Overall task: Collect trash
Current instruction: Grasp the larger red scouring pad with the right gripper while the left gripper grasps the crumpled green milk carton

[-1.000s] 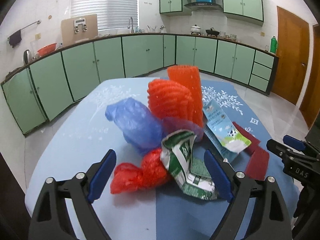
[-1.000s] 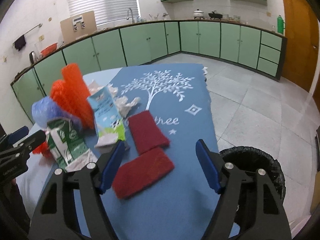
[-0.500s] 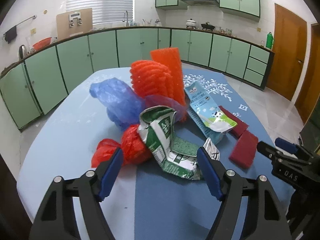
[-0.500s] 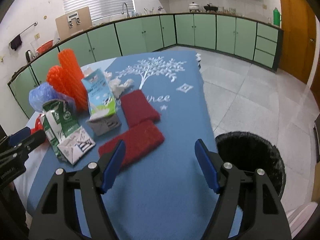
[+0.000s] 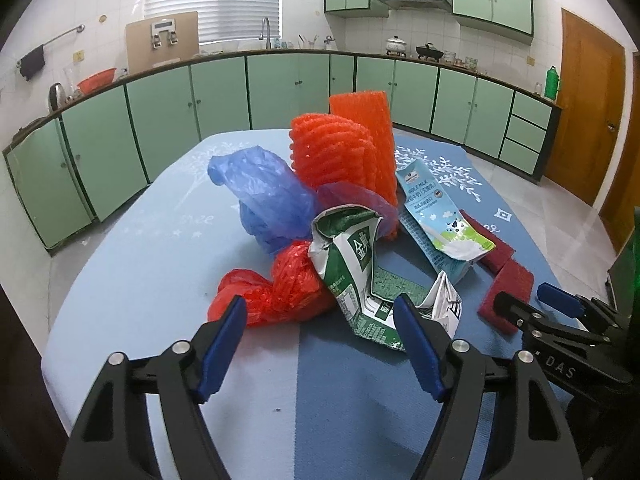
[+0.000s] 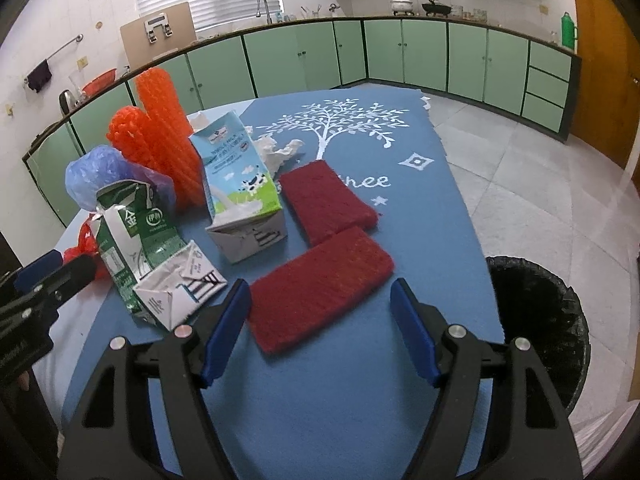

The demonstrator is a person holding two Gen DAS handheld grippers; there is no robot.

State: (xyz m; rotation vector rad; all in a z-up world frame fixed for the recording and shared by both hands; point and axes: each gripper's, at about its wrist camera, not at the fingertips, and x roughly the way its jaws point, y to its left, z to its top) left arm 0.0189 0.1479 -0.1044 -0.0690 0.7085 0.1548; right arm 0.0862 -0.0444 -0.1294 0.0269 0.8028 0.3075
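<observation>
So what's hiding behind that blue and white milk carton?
Behind the blue and white milk carton lies crumpled white tissue paper, with tall orange foam netting beside it. Part of the tissue paper is covered by the carton.

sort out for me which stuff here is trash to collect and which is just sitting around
For the job:
green carton
blue milk carton
red bag
blue bag
orange netting
crumpled tissue
black bin

Just lying about, probably:
two red pads (might be trash too)
tablecloth
pots on the counter
</observation>
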